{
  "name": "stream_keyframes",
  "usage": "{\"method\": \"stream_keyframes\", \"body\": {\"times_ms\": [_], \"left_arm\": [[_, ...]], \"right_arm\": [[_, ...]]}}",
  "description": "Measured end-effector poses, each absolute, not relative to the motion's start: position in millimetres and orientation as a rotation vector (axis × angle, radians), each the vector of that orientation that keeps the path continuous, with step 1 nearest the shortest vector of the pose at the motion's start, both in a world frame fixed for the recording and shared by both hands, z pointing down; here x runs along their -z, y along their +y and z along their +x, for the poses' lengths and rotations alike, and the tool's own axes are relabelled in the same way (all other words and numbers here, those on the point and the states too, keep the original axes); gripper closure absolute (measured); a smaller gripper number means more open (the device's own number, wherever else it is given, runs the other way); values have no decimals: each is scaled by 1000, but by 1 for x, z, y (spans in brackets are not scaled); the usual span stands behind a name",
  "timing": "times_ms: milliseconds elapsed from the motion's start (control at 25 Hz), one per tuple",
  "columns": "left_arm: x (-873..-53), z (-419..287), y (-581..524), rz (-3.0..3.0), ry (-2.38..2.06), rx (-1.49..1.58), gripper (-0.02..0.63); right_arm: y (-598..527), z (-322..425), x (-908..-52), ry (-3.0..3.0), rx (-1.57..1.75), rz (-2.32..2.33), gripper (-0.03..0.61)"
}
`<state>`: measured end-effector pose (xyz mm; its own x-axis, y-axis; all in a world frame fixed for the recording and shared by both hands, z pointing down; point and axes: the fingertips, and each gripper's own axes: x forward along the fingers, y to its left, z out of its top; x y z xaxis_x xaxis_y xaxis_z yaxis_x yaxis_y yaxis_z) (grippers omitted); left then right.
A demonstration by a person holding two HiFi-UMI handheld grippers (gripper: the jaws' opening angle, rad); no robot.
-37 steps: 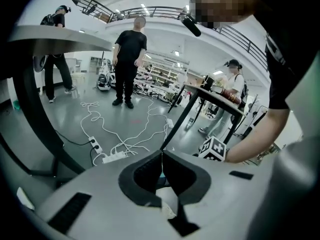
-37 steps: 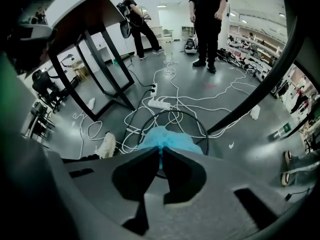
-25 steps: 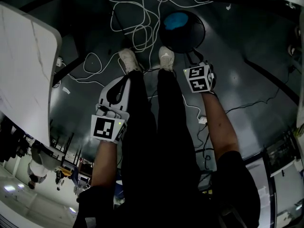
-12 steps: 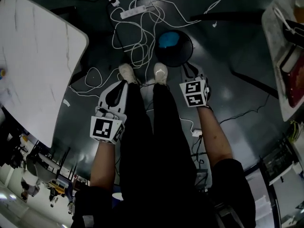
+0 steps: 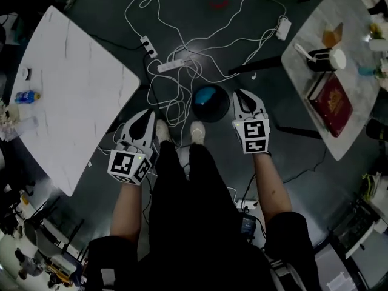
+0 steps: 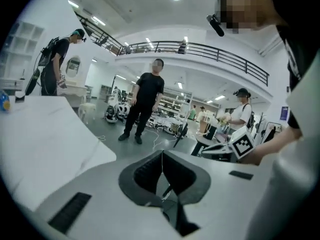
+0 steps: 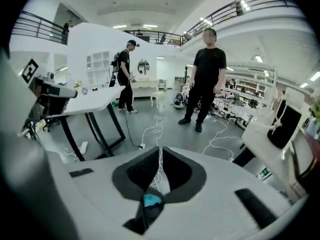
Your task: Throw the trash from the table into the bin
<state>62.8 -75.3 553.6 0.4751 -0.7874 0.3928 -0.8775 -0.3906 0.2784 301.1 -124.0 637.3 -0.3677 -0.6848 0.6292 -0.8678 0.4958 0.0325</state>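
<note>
Head view: my left gripper [image 5: 144, 117] and right gripper [image 5: 244, 97] hang above the floor. The bin [image 5: 223, 105], something blue inside, stands between them, by my shoes.

Left gripper view: jaws pressed together, nothing between.

Right gripper view: jaws have just been closing and now meet, nothing between; the bin shows below them.

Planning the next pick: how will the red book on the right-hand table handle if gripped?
The red book looks hardbound, so it is probably stiff and fairly heavy for its size. It lies flat on the table, so it shouldn't roll, but it likely needs gripping by an edge.
</note>
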Motion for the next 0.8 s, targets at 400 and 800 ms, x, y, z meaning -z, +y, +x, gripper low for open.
{"method": "stream_keyframes", "body": {"times_ms": [400,800], "left_arm": [[-429,61,-115,2439,-1500,-213,598],[-335,80,-109,2568,-1521,-117,598]], "right_arm": [[-147,328,-478,-2300,-285,1478,563],[-127,317,-370,-2465,-200,1533,563]]}}
